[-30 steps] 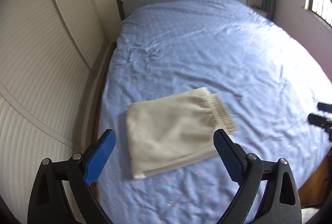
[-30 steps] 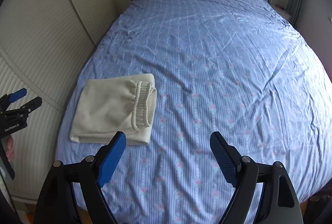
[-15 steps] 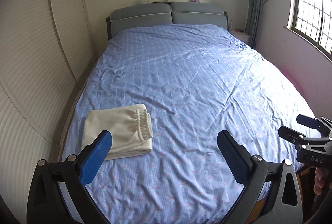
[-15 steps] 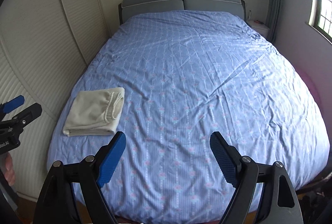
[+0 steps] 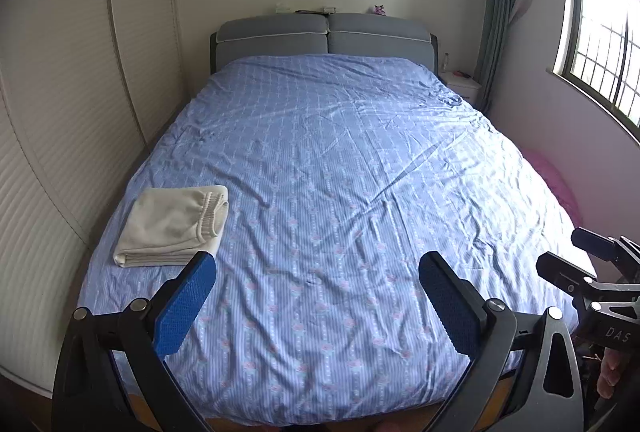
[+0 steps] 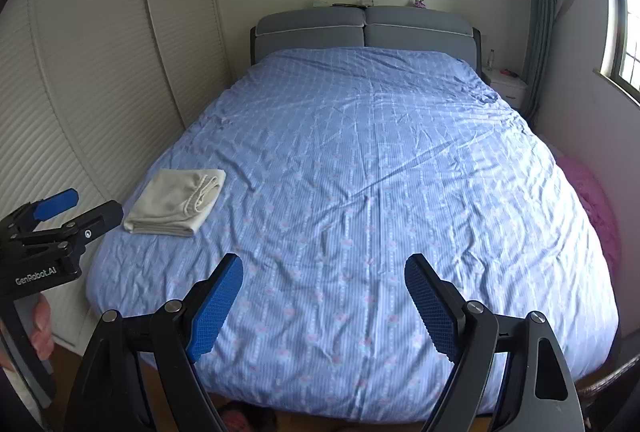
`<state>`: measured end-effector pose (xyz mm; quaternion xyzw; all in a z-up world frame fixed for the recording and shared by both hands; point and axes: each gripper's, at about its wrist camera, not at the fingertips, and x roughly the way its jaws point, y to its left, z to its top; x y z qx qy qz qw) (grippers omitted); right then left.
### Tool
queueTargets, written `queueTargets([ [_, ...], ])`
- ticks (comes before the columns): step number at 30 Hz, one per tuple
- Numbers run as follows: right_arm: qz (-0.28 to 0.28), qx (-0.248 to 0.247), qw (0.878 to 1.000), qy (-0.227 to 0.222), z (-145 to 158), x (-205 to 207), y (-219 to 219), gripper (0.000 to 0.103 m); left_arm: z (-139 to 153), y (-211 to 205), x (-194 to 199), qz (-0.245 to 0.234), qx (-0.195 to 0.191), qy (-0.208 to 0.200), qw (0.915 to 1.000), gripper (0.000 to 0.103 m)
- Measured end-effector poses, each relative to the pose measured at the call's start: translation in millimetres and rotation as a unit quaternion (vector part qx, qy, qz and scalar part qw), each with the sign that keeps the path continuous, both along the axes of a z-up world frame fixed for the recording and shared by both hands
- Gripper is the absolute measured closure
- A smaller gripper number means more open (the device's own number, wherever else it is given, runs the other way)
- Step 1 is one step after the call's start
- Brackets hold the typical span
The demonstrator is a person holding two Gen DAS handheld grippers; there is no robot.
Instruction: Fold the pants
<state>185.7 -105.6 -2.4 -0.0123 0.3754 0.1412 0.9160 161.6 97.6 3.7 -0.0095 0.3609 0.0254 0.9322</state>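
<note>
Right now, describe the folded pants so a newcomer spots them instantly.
Start at the large bed with the blue patterned cover. Go to its near-left corner, beside the white louvred wardrobe doors. The cream folded fabric pants lie there, elastic waistband showing, the only item on the cover.

Two hand-held grippers, each a black frame of angular arms joined by round silver pins, carry a pair of blue fingers with a fine dimpled texture on their inner faces. On the left gripper (image 5: 316, 296), triangular cut-outs lighten the outer arms, and its side, seen from the right wrist camera, bears the white lettering "GenRobot.AI" above a grey handle. The right gripper (image 6: 324, 296) shares the same build; seen from the left wrist camera, its black body shows the white letters "DAS" and small screw heads. Fingertips (image 6: 40, 328) of a hand wrap the left handle.
</note>
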Motion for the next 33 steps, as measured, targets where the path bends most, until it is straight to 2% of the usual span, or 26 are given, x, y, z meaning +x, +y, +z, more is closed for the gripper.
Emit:
queueTargets([
  [6,-0.015,0.018,1.000,0.002,4,-16,-41,0.019,11,-40,-12,-0.020,0.015,-0.009,0.9996,0.000],
  [14,-0.036,0.032,0.999,-0.014,15,-32,-71,0.019,24,-68,-19,-0.047,0.014,-0.022,0.9985,0.000],
  [33,-0.048,0.044,0.997,-0.033,33,-51,-95,0.019,41,-87,-37,-0.056,0.012,-0.044,0.9974,0.000],
])
